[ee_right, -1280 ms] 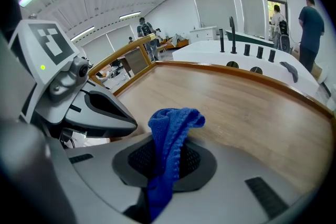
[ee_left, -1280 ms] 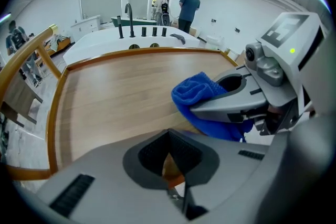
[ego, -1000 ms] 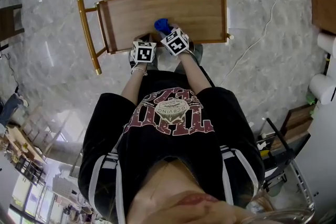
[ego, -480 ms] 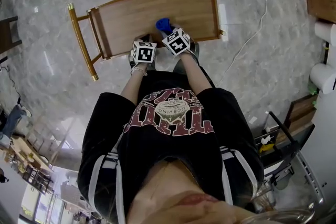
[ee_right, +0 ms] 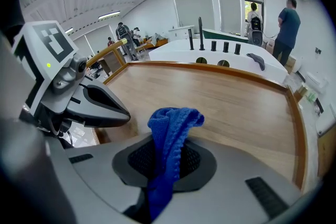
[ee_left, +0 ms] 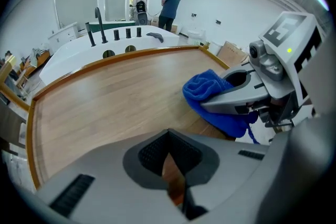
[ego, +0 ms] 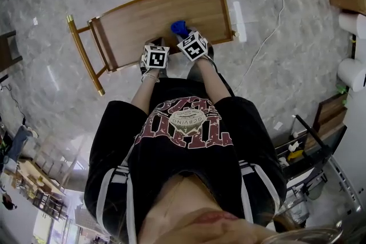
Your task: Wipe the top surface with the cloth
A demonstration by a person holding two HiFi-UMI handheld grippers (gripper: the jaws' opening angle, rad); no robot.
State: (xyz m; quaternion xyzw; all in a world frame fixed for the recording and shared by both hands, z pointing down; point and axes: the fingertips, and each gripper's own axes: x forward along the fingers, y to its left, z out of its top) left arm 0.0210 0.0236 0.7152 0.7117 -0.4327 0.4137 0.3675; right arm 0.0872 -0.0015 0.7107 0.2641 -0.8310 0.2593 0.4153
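The wooden top of a gold-framed cart lies below me. My right gripper is shut on a blue cloth, which bunches up between its jaws and rests on the near part of the top. My left gripper sits just left of it over the near edge, jaws closed together with nothing in them. In the left gripper view the cloth hangs from the right gripper. In the right gripper view the left gripper is close by on the left.
A raised wooden rim runs round the top. The gold handle stands at the cart's left end. A white cable trails over the marble floor to the right. People stand far off beyond a white counter.
In the head view the cart has slid left under the grippers, so the cloth now lies nearer the top's right end. Both grippers keep their hold and spacing.
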